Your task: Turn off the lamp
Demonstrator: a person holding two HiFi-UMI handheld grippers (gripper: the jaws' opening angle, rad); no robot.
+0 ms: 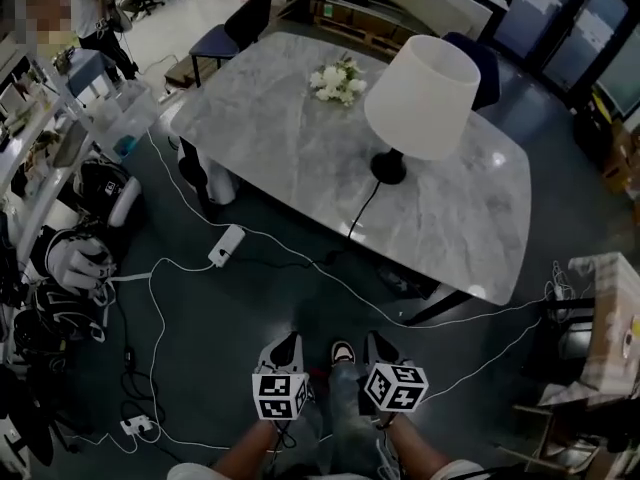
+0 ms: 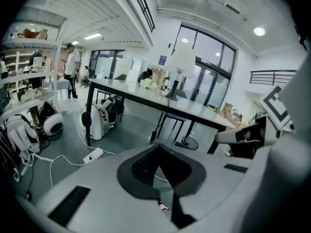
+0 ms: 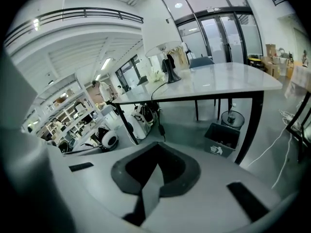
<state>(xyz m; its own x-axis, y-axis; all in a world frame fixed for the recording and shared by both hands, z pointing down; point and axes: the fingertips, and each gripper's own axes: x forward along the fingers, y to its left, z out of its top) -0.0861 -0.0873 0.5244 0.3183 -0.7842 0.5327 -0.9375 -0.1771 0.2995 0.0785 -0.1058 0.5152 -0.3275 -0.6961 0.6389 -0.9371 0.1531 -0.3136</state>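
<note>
floor (image 1: 220, 328): dark grey | table (image 1: 280, 138): marble top | glass doors (image 3: 223, 28): far wall

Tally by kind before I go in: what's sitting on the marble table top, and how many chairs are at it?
Lamp: 1
Flower bunch: 1
Chairs: 2
Total: 4
</note>
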